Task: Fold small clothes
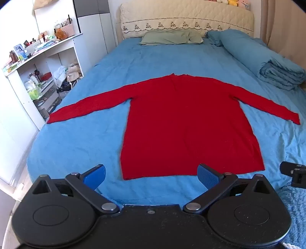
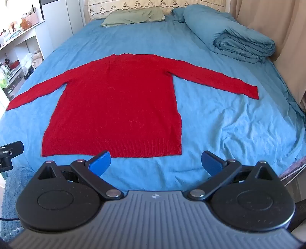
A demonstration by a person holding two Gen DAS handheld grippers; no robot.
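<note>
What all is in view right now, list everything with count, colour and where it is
sweater: one, red, spread flat mid-bed, sleeves out to both sides
sheet: one, blue, covering the bed
pillow: one, pale green, at the head of the bed
duvet: one, blue, rolled along the bed's right side
headboard: one, cream, quilted, behind the pillow
shelf: one, white, cluttered, left of the bed
curtain: one, beige, right of the bed
left claw: one, black with blue pads, open, near the hem
right claw: one, black with blue pads, open, near the hem
</note>
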